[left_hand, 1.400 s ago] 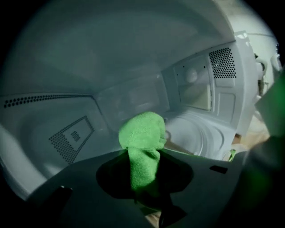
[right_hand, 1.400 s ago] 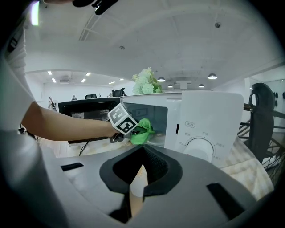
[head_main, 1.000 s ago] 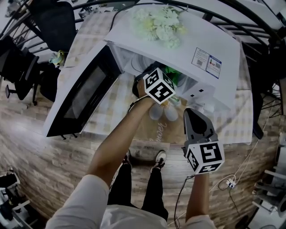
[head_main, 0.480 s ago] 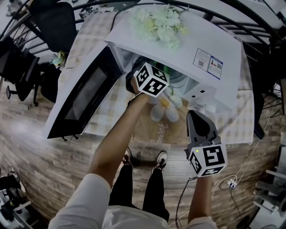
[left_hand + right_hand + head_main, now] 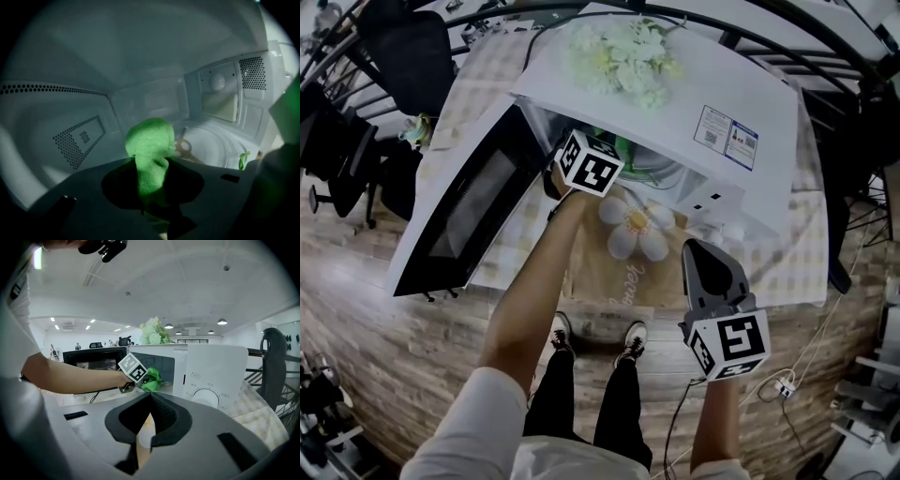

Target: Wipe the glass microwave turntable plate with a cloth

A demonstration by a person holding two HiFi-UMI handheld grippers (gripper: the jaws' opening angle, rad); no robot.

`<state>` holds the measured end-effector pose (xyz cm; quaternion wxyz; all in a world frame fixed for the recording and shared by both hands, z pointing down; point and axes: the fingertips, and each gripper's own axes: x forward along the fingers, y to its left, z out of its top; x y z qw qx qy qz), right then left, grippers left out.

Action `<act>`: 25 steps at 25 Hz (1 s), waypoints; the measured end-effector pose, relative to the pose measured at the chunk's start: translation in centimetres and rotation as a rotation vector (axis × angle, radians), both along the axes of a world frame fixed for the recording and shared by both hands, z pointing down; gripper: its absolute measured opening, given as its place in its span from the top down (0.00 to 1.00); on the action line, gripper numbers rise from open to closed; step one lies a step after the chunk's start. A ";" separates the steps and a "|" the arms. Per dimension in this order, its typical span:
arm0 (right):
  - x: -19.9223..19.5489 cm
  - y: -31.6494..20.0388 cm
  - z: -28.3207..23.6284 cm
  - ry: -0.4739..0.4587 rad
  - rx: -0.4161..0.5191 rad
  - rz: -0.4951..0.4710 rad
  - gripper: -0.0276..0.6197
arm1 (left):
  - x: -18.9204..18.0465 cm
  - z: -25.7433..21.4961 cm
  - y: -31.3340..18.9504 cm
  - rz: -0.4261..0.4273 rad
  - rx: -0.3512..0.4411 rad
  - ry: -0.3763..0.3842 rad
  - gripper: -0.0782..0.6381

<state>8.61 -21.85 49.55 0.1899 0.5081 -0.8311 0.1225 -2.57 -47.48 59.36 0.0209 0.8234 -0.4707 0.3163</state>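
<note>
Left hand-held gripper (image 5: 150,164) holds one cloth (image 5: 149,138) in one microwave (image 5: 675,94).

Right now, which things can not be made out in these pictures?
Left gripper view: the left gripper, shut on the green cloth, covers the near part of the turntable plate; whether cloth touches plate cannot be told.
Head view: the microwave top hides the plate completely.
Right gripper view: the cavity is small, with the cloth in front; no plate shows.
Head view: the print on the microwave's label is too small.
</note>
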 end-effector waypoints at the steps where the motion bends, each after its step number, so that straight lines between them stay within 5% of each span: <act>1: 0.2 -0.1 -0.2 -0.004 0.005 0.008 0.94 | 0.6 0.0 0.6 0.026 -0.014 0.004 0.71; 11: 0.9 -0.7 -0.7 -0.034 0.019 0.045 0.94 | 10.1 0.3 7.3 0.386 -0.129 -0.002 0.72; 15: 1.3 -0.5 -0.5 -0.035 0.010 0.057 0.94 | 12.1 -0.5 7.8 0.481 -0.167 0.079 0.71; 17: 1.4 -0.4 -0.2 -0.034 0.001 0.066 0.94 | 10.9 -1.6 6.2 0.415 -0.081 0.099 0.71; 21: 1.6 -0.3 0.5 -0.031 -0.012 0.056 0.94 | 4.8 -3.4 0.3 0.125 0.158 -0.010 0.71; 23: 1.6 -0.1 0.9 -0.031 -0.022 0.050 0.94 | 2.2 -3.1 -2.1 0.022 0.190 -0.065 0.71; 25: 1.5 0.1 1.3 -0.028 -0.032 0.039 0.94 | 0.7 -1.7 -3.4 -0.020 0.136 -0.109 0.71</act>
